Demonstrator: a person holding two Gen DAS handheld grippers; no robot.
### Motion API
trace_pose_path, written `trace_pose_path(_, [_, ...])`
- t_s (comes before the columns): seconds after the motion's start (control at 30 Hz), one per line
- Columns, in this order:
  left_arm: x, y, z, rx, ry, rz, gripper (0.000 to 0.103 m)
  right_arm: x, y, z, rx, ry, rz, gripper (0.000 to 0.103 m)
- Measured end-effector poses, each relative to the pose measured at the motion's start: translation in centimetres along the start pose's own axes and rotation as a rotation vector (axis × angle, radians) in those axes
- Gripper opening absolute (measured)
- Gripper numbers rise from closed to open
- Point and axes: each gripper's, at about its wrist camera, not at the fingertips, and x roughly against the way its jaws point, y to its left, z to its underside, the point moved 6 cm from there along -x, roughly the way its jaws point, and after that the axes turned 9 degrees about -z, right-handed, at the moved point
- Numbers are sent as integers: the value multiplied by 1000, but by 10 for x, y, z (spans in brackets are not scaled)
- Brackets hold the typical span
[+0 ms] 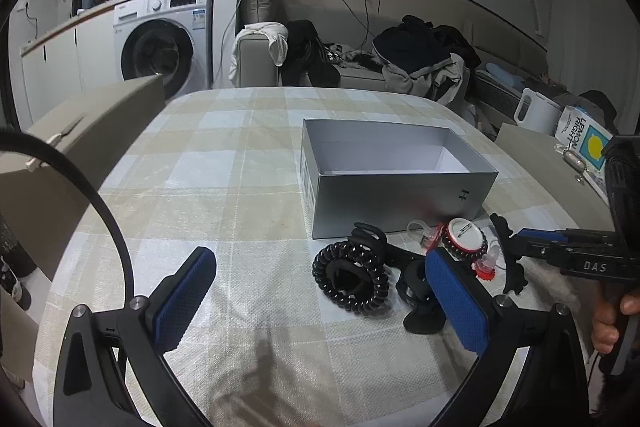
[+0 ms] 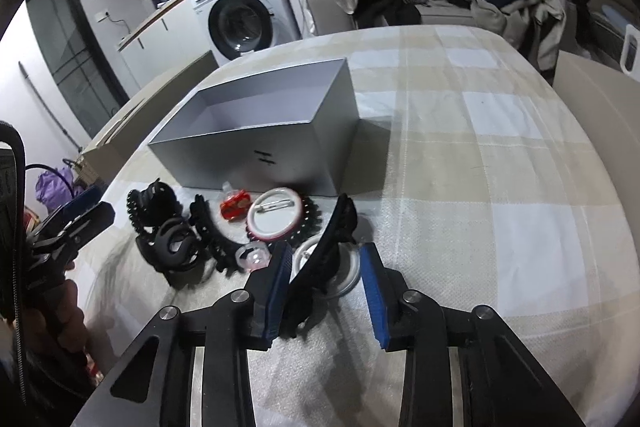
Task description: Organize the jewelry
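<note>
An open silver box (image 1: 400,187) (image 2: 260,147) stands on the checked tablecloth. In front of it lie a black spiral hair tie (image 1: 352,275) (image 2: 138,211), a black claw clip (image 1: 416,291) (image 2: 172,247), a toothed black clip (image 2: 212,231) and a round white badge with a red rim (image 1: 464,233) (image 2: 274,213). My left gripper (image 1: 320,259) is open wide just in front of the hair tie. My right gripper (image 2: 324,251) (image 1: 516,247) has a long black hair clip (image 2: 324,255) between its pads. The clip leans on the left pad, and a gap shows at the right pad.
A clear round lid (image 2: 344,275) lies under the long clip, and a small red piece (image 2: 236,207) sits by the box. Beige chair backs (image 1: 92,131) (image 2: 600,107) flank the table. A white kettle (image 1: 536,111) and a printed bag (image 1: 584,139) stand at the far right.
</note>
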Motion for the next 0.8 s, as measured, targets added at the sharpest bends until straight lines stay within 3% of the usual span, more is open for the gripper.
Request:
trace_pose_path(0.33, [-5, -7, -2, -44, 22, 18, 93, -10, 5, -2, -21, 31, -2, 33])
trace_pose_path(0.5, [-9, -8, -2, -55, 44, 23, 93, -10, 5, -3, -19, 33, 7, 19])
trace_pose_path(0.53, [-11, -8, -2, -50, 57, 29, 93, -10, 5, -3, -20, 34, -1, 14])
trace_pose_path(0.8, [-19, -4, 1, -35, 114, 35, 92, 8, 0, -7, -83, -38, -91, 13])
